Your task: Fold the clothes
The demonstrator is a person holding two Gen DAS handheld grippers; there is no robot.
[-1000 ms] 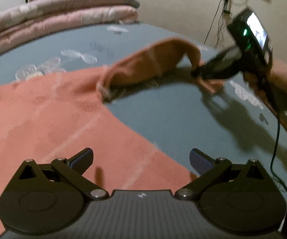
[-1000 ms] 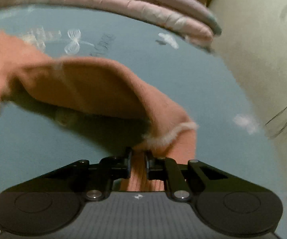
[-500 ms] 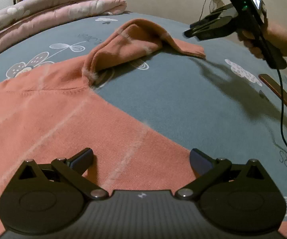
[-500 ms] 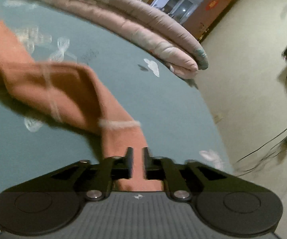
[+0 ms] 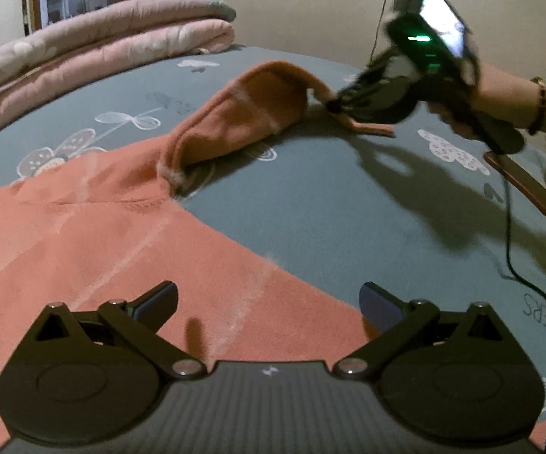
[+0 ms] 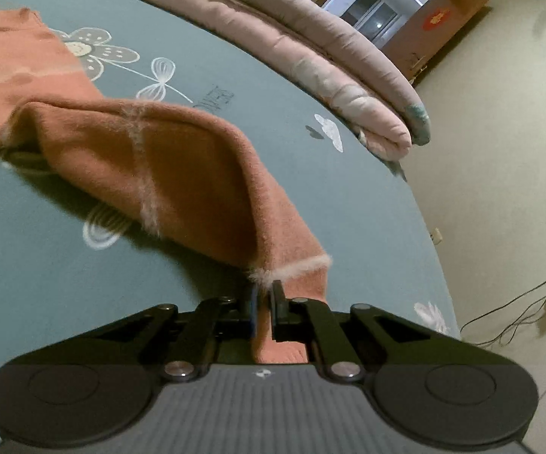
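Right gripper (image 6: 263,304) is pinched on the sleeve (image 6: 182,174) cuff, lifting it off the bed (image 6: 45,265). Left gripper (image 5: 269,302), jaws closing with nothing between, hovers over the sweater (image 5: 102,234) hem; sleeve lies toward 1 o'clock.

Your right claw (image 6: 264,304) let the sleeve (image 6: 182,174) drop onto the bed (image 6: 291,121), then clamped its cuff again, lifting it.
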